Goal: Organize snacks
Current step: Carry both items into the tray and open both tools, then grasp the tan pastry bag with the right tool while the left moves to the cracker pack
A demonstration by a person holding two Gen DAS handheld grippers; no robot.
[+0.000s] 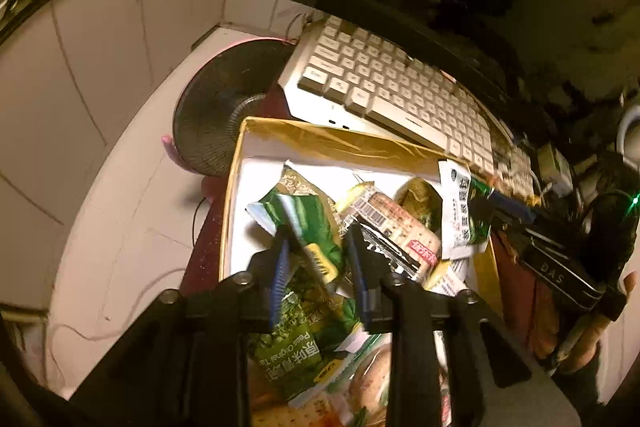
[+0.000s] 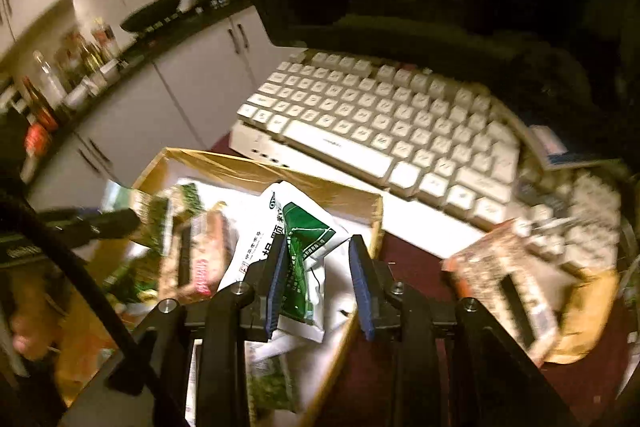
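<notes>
Two tools over one cardboard box (image 1: 236, 187) of snacks on the desk, keyboard (image 1: 384, 83) just behind it.

Left tool (image 1: 318, 247): jaws part-open, straddling a green snack packet (image 1: 308, 223) in the box. Can't see the pads pressing on it, so I'd call it not gripped. The packet's long axis runs roughly away from the tool, along the fingers, not across them, so closing would pinch its narrow width.

Right tool (image 2: 320, 263): also part-open, over the box's right wall. A white-and-green packet (image 2: 296, 227) stands up between its jaws, touching or just beside the left pad; the right pad is clear of it. Not held.

A loose speckled orange packet (image 2: 504, 267) lies outside the box, right of the right tool, near the keyboard. Right hand is nearer to it; my guess is that's its next pick.
</notes>
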